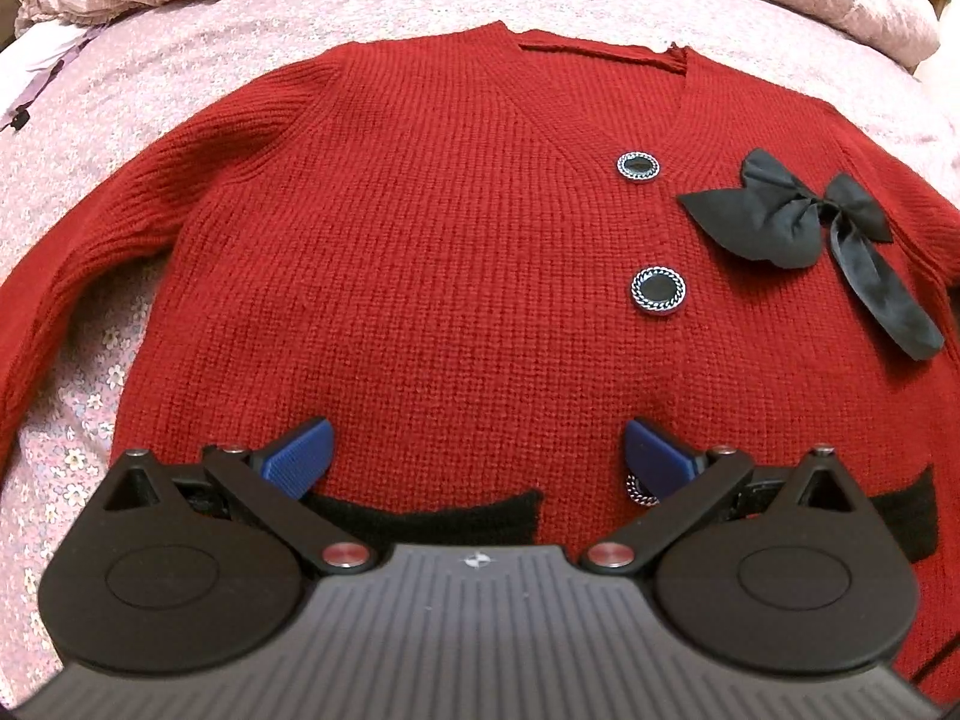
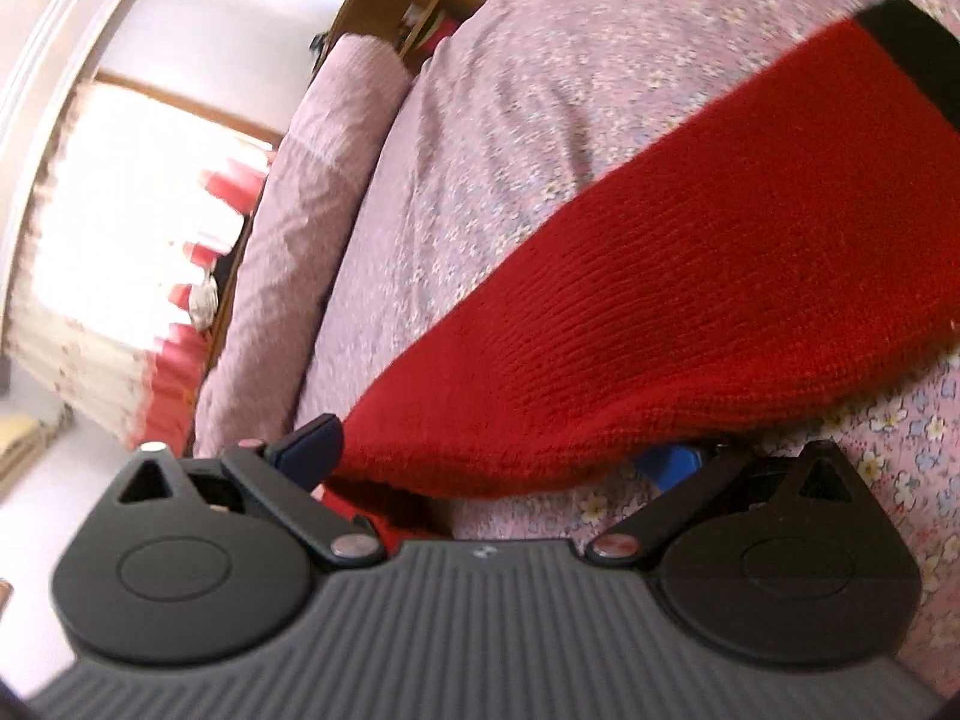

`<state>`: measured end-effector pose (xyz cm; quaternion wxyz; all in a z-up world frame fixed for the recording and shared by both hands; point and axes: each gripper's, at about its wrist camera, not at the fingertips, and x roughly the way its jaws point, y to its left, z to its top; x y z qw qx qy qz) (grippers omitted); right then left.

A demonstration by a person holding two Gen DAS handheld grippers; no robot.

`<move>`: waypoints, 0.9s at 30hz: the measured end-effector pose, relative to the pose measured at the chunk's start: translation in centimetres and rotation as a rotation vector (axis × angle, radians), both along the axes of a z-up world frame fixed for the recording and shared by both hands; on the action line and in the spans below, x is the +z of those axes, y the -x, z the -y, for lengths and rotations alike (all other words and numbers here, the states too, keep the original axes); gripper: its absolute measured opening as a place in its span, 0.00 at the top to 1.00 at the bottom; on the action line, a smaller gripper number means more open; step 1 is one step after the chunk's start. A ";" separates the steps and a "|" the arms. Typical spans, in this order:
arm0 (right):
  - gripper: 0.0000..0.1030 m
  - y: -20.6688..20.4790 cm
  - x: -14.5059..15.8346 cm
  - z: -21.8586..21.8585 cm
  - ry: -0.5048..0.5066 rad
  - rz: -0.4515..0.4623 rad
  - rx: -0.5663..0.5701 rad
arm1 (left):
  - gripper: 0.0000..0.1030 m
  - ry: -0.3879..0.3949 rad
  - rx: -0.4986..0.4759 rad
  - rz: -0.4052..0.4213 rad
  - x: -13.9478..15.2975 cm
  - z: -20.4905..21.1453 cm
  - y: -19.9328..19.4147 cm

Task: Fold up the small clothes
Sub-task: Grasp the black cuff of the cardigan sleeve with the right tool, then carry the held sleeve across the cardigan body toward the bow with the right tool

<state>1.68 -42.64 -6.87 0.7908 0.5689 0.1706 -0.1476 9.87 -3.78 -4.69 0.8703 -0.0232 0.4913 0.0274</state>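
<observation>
Red cardigan (image 1: 420, 240) lay flat on the bed (image 1: 90, 360) — left gripper (image 1: 477, 450) released above it; right gripper (image 2: 489, 456) spread around its sleeve (image 2: 690, 300).

A: What's hard to see?
B: The third button (image 1: 641, 487) hides behind a blue pad (image 1: 654, 461). The sleeve (image 2: 690, 276) covers the other pad (image 2: 669, 461).
A: And the window (image 2: 126, 210)?
B: All blurry and white.
</observation>
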 end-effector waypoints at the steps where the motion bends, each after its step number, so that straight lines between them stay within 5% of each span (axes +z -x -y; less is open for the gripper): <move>1: 0.00 0.1 -0.2 0.0 -0.002 0.010 -0.009 | 0.00 -0.001 -0.001 0.001 0.0 0.0 0.1; 8: 0.01 0.5 -0.6 0.2 -0.001 0.047 0.012 | 0.00 -0.006 -0.005 0.007 0.0 0.0 0.2; 17: 0.26 1.3 0.2 0.4 0.016 -0.004 -0.096 | 0.00 -0.027 -0.021 0.012 0.5 -0.2 0.8; 20: 0.37 1.6 0.4 1.0 0.054 -0.033 -0.109 | 0.00 -0.026 -0.023 0.012 0.7 -0.4 0.9; 25: 0.76 1.2 1.9 1.5 0.188 -0.058 -0.095 | 0.00 -0.019 -0.033 0.024 1.2 -0.7 1.3; 27: 0.81 1.1 2.9 1.5 0.251 -0.040 -0.077 | 0.00 -0.015 -0.039 0.031 1.4 -0.7 1.3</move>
